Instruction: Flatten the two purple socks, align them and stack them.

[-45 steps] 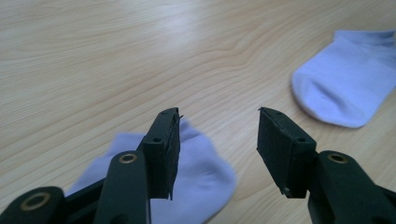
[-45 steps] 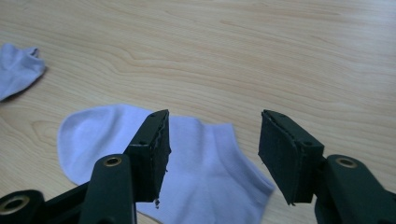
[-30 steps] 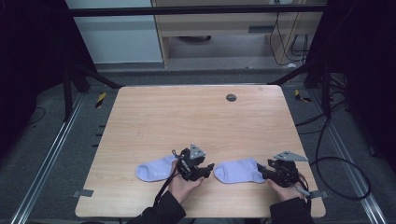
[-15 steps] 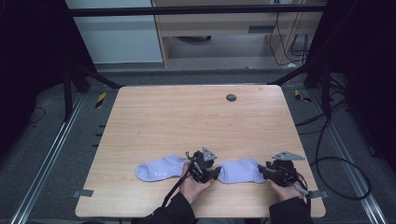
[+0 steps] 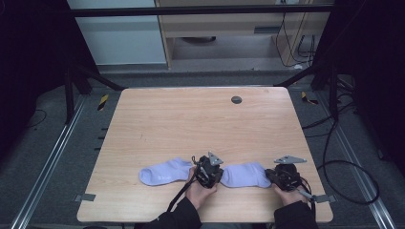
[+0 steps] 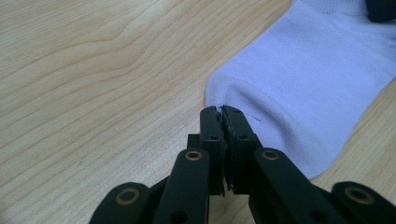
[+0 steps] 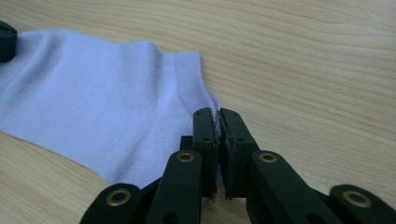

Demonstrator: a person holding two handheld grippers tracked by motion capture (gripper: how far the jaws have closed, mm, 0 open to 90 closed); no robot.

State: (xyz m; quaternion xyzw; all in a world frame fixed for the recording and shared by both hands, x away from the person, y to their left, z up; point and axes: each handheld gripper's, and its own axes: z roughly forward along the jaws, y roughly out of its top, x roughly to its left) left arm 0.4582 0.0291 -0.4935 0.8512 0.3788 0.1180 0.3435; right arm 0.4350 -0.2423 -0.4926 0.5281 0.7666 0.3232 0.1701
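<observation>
The left gripper (image 6: 222,112) is seen clenched on the toe edge of the right-hand sock (image 6: 308,79), its jaws pressed together with a sliver of pale lilac fabric pinched between them. The right gripper (image 7: 217,114) is likewise clamped on the same sock (image 7: 93,112), at the ribbed cuff end, with the jaws closed on the fabric's edge.

In the high view, this sock (image 5: 246,174) is stretched flat between the left gripper (image 5: 210,171) and the right gripper (image 5: 282,175), near the front edge of the table (image 5: 191,124). A second sock (image 5: 165,171) of the same colour is laid just to the left of the held one, beyond the left gripper. A small dark round disc (image 5: 236,99) is set well behind the held sock, near the table's far edge.
</observation>
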